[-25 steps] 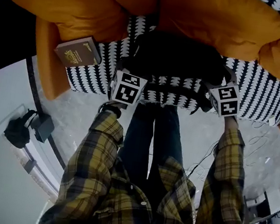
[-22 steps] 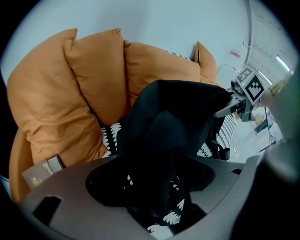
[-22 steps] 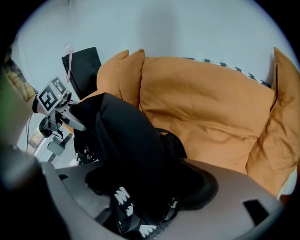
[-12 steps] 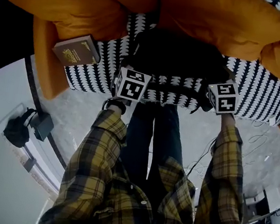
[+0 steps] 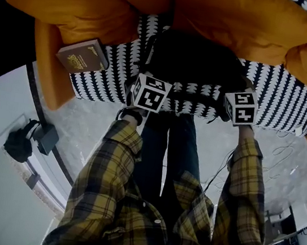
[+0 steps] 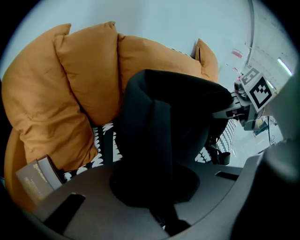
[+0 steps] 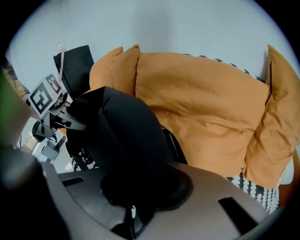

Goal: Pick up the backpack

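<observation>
Grey floor (image 5: 83, 131), with a cable (image 5: 222, 168) at right. Plaid sleeves (image 5: 107, 163) reach to the sofa front. Left gripper (image 6: 161, 199) and right gripper (image 7: 138, 194): jaws have just been closing, and each now pinches black backpack (image 5: 197, 60) fabric, possibly a strap. The backpack sits on the patterned seat (image 5: 283, 98), against orange cushions (image 5: 243, 18). A book (image 5: 83, 56) lies to the left, well apart. Marker cubes (image 5: 149, 93) block the jaws from above.

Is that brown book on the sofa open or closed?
Closed. The book lies flat beside the orange cushion, cover facing up, its pages showing as one shut block along the edge.
</observation>
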The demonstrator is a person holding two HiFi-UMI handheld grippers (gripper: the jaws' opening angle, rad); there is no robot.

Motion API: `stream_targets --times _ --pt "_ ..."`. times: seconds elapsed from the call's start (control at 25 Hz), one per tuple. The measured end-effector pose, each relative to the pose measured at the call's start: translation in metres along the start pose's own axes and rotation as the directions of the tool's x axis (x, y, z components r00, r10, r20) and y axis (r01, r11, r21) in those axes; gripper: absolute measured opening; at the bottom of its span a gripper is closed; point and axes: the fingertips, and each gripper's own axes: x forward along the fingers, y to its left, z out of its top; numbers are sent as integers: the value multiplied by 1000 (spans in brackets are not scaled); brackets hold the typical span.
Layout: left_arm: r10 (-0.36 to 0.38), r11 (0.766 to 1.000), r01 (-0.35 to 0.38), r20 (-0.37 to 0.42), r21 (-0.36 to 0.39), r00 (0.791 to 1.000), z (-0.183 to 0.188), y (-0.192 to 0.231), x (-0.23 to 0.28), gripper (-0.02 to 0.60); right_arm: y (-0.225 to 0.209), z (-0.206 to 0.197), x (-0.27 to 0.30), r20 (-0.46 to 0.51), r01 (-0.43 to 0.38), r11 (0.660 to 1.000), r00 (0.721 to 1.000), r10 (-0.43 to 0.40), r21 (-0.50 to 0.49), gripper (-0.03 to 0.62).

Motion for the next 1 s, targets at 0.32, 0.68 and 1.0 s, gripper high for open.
stream_targets --times 0.32,0.68,1.0 --pt "-10 1000 10 14 5 1000 3 -4 -8 32 3 1 -6 8 -5 1000 1000 5 -3 35" --pt "-7 1000 7 49 5 999 13 -7 -29 32 7 9 -26 33 9 1000 999 -9 -1 32" --pt "5 1000 -4 58 -24 998 19 -6 -58 32 18 22 -55 51 9 1000 999 -8 -21 32"
